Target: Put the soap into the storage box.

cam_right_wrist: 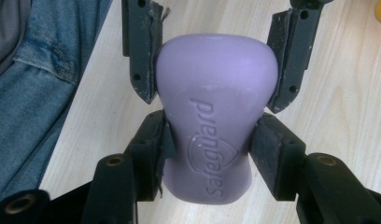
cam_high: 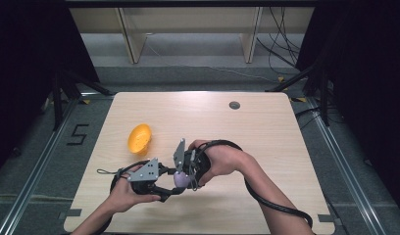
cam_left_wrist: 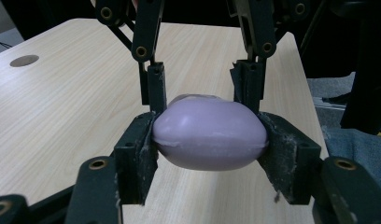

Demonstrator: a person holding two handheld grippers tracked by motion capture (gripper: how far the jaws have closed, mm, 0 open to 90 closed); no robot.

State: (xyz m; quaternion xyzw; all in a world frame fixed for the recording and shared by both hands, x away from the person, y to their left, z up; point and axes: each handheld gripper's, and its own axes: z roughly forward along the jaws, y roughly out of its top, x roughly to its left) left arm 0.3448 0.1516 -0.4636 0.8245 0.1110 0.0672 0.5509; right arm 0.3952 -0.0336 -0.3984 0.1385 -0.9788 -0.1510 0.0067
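Observation:
A lilac bar of soap [cam_high: 180,179] stamped "Safeguard" hangs just above the table near its front edge, held by both grippers at once. My left gripper [cam_high: 173,188] comes in from the left and is shut on the bar's wider end. In the left gripper view its pads [cam_left_wrist: 141,151] press both sides of the soap [cam_left_wrist: 209,140]. My right gripper [cam_high: 186,175] reaches down from the right and is shut on the narrower waist. In the right gripper view its pads [cam_right_wrist: 153,144] squeeze the soap [cam_right_wrist: 216,93], with the left gripper's fingers [cam_right_wrist: 141,51] clamped farther up.
An orange oval dish [cam_high: 139,138] lies on the light wooden table [cam_high: 266,137], left of centre, behind my left hand. A round grommet [cam_high: 234,105] sits near the far edge. Blue denim fabric [cam_right_wrist: 34,84] hangs beyond the table's front edge.

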